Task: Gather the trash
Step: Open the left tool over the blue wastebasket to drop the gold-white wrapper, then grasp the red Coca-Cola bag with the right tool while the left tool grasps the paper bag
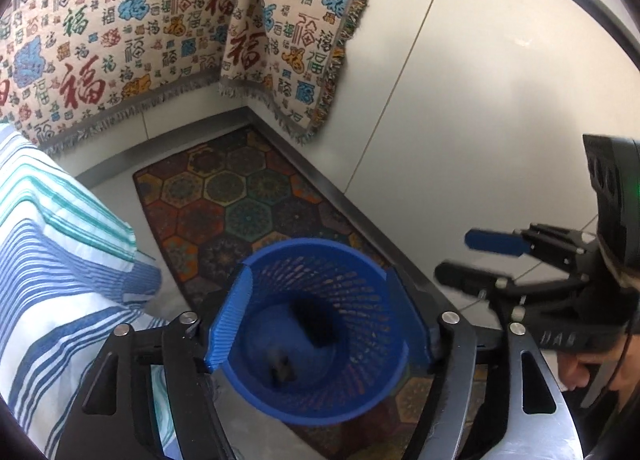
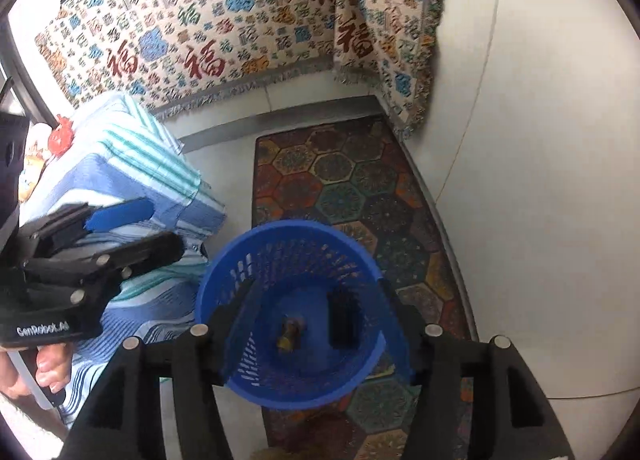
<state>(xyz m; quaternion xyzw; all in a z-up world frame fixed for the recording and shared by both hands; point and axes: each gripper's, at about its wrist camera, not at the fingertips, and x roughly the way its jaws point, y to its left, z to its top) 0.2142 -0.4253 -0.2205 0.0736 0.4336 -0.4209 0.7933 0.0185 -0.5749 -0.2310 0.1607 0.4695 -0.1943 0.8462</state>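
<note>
Hovering: both claws over the blue basket (image 1: 320,392)
Left claw (image 1: 320,324): released, empty
Right claw (image 2: 316,324): released, empty
Basket: on the rug's (image 2: 340,179) near end, two scraps inside

Bright even daylight, possibly from the upper right, fisheye-bent edges, dark vignette corners, slight blur
</note>
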